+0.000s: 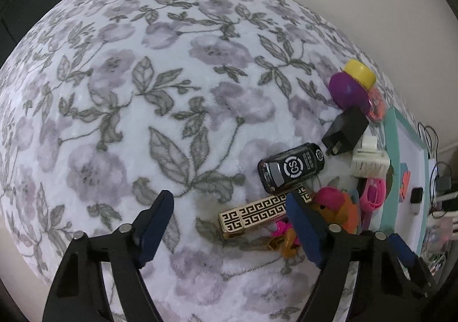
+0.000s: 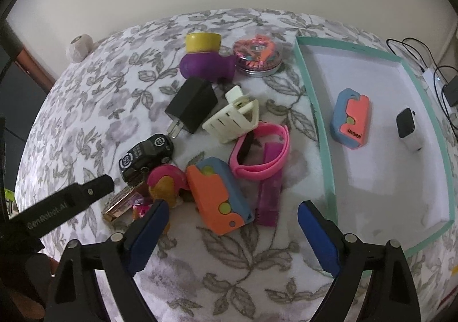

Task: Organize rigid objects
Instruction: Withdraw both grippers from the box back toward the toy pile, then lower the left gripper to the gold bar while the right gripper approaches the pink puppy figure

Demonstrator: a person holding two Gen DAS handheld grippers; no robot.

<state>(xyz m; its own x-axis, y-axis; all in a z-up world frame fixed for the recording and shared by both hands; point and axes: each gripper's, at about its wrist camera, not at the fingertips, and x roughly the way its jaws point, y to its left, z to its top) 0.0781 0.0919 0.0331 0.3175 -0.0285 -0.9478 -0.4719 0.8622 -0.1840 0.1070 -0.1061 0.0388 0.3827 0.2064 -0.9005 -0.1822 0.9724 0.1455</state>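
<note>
Both jaws stand open and empty. Left wrist view: the left gripper (image 1: 229, 214) brackets one end of the gold patterned bar (image 1: 259, 211), apparently to lift it. Right wrist view: the right gripper (image 2: 232, 221) hovers over the orange-blue case (image 2: 219, 197); its twin lies in the teal tray (image 2: 315, 110), the likely destination.

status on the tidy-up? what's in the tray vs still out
Done: one orange-blue toy and a watch lie in the tray. In hand: nothing; both grippers are open. Left: car, charger, clip, pink band and more on the blanket.
</note>
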